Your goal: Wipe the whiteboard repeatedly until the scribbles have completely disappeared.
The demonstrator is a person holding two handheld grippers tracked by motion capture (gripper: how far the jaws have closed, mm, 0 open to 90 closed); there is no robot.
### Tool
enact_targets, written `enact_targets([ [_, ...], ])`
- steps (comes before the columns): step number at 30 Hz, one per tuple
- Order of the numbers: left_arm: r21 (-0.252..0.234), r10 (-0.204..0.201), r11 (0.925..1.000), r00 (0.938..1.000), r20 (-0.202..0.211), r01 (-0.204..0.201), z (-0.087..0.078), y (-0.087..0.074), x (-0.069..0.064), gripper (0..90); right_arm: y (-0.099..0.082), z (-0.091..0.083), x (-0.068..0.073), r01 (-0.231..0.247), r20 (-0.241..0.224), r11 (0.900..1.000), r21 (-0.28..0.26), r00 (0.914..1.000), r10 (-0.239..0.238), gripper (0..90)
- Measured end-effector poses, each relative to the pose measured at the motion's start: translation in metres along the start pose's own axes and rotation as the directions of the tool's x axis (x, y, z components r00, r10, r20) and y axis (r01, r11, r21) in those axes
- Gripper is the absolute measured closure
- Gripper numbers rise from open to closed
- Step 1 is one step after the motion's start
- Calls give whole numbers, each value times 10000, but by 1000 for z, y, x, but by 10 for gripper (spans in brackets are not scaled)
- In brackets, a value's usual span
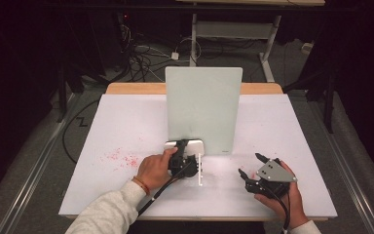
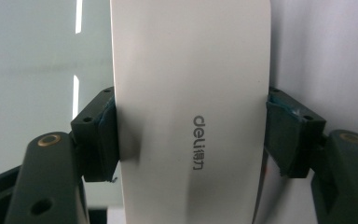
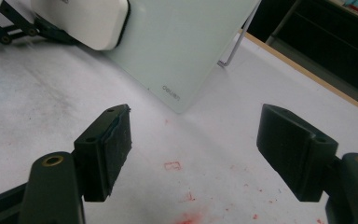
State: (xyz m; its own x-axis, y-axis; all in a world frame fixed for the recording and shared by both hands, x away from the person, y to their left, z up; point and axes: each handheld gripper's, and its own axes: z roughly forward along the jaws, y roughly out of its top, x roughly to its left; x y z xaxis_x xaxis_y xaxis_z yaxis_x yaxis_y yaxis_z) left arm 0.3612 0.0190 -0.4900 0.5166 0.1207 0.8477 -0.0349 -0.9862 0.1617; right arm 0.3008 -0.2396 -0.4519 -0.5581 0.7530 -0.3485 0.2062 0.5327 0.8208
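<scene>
The left tool [image 1: 187,146] was clamped on a white eraser [image 2: 191,112], its jaws pressed against the eraser's two sides. The eraser lay against the lower left corner of the pale glass board [image 1: 203,109], which stood propped upright on the white counter [image 1: 126,126]. The right tool [image 1: 251,165] hovered with its jaws spread wide and empty, right of the board's lower corner, above red marks [image 3: 186,210].
</scene>
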Motion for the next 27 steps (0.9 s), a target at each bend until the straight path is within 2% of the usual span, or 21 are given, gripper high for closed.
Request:
enact_targets([
  [4,-162,-56,9999,9999,103,58,1,7,2,285,0,-2,-1,-15,58,10000,-79,10000,16,267],
  [7,-405,-254,9988,9996,107,258,0,7,7,286,-1,-3,-4,-109,107,9999,-104,9999,110,267],
  [10,-472,-569,9973,9984,21,569,-2,4,16,286,-1,-3,-4,-93,119,9999,-109,9999,95,267],
  [12,-475,-984,9941,9950,-181,974,-6,-7,30,286,0,-4,-3,-72,102,9999,-151,9999,74,267],
  [15,-623,-1842,9813,9824,-299,1821,-10,-22,47,287,0,-4,-4,-18,115,9999,-147,9999,20,267],
  [18,-778,-2641,9624,9636,-424,2604,-14,-38,63,287,0,-4,-4,-63,146,9999,-132,9999,65,267],
  [19,-778,-2641,9624,9636,-424,2604,-14,-38,63,287,0,-4,-4,-65,160,9999,-146,9998,68,267],
  [20,-762,-2907,9547,9562,-352,2875,-16,-45,70,287,0,-4,-4,-87,147,9999,-136,9999,89,267],
  [21,-762,-2907,9547,9562,-352,2875,-16,-45,70,287,0,-4,-3,-60,122,9999,-146,9999,61,268],
  [22,-802,-3066,9496,9511,-365,3031,-16,-47,70,287,0,-3,-3,-32,120,9999,-146,9999,34,267],
  [23,-733,-3114,9486,9495,-400,3080,-16,-49,68,287,0,-3,-2,-27,107,9999,-121,9999,29,267],
  [24,-733,-3114,9486,9495,-400,3080,-16,-49,68,287,0,-3,-2,-13,98,9999,-108,10000,14,267],
  [25,-709,-2919,9548,9557,-372,2888,-15,-51,63,287,0,-3,-2,10,101,9999,-103,9999,-9,267],
  [27,-652,-2850,9570,9581,-277,2827,-14,-54,57,287,0,-3,-1,30,46,10000,-70,10000,-30,267],
])
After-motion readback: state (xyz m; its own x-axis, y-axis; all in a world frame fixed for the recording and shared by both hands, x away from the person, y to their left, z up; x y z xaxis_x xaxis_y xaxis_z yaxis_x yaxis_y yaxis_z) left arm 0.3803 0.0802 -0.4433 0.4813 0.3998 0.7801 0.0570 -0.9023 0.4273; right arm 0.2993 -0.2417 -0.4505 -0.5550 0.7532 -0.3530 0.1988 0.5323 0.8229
